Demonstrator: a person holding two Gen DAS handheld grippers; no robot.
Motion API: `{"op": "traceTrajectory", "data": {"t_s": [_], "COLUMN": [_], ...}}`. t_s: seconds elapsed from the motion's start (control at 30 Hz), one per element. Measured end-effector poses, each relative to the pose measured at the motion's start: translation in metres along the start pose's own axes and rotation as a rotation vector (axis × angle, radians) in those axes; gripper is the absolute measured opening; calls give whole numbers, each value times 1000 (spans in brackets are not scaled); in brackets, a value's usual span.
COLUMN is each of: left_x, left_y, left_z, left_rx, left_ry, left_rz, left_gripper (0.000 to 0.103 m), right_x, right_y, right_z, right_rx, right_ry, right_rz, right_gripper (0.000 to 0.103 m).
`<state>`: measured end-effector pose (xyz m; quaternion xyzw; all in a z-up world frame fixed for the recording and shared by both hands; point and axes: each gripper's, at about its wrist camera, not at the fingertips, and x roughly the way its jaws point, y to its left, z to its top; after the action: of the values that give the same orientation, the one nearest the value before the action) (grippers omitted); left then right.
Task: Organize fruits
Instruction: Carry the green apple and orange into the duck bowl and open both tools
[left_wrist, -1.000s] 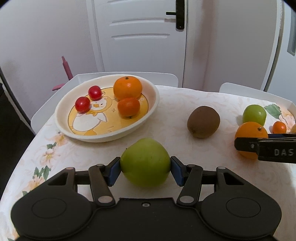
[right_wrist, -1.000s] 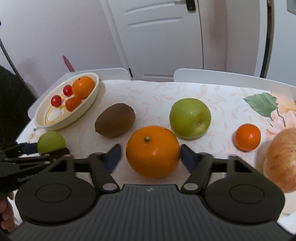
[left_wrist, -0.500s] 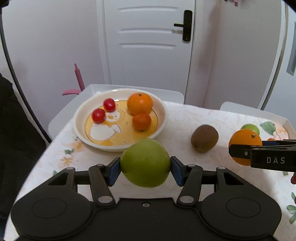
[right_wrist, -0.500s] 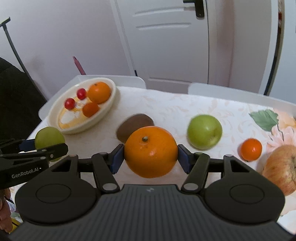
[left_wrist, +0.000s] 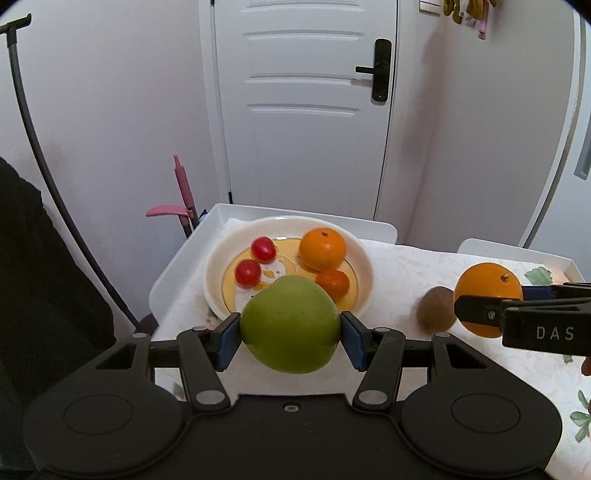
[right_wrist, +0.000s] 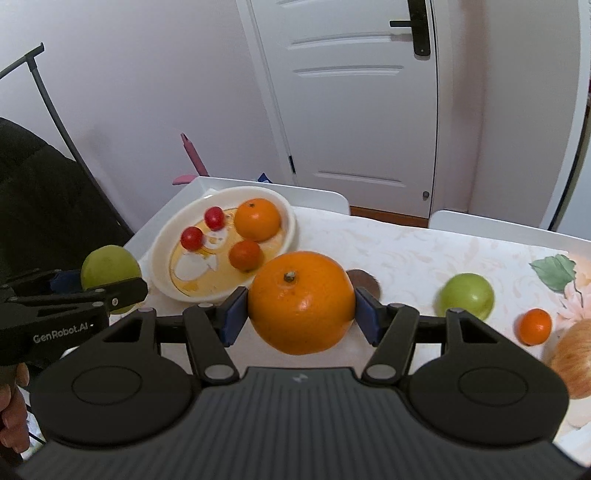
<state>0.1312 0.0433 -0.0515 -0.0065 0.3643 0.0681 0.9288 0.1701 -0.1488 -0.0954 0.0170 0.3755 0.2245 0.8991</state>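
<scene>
Both fruits clamped aloft — orange (right_wrist: 301, 302) stem-up — green apple (left_wrist: 290, 325) sideways.

green apple (left_wrist: 290, 325), orange (right_wrist: 301, 301), cream bowl (left_wrist: 364, 273) with yellow centre; floral tablecloth (right_wrist: 406, 251)

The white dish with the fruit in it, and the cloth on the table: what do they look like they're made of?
The oval dish looks like glazed ceramic: a thick, glossy cream rim and a printed yellow cartoon base, though hard plastic is possible. The tablecloth seems to be wipe-clean vinyl or oilcloth: it lies flat with a slight sheen and a printed floral pattern; coated fabric can't be ruled out.
</scene>
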Motion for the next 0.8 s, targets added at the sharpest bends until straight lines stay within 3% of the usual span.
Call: {"op": "traceTrajectory", "data": {"t_s": [0.43,0.8], "left_x": [41,93], "left_y": [41,59], "left_z": [30,32], "left_rx": [87,149], "left_ry": [30,97], "left_rz": [-88,-133], "left_gripper": [61,61], "right_x": [25,51], "right_y": [43,59], "right_z": [22,28], "right_rx": [57,109], "right_ry": [-4,9], "right_rz": [-55,-122], "right_gripper": [76,76]}}
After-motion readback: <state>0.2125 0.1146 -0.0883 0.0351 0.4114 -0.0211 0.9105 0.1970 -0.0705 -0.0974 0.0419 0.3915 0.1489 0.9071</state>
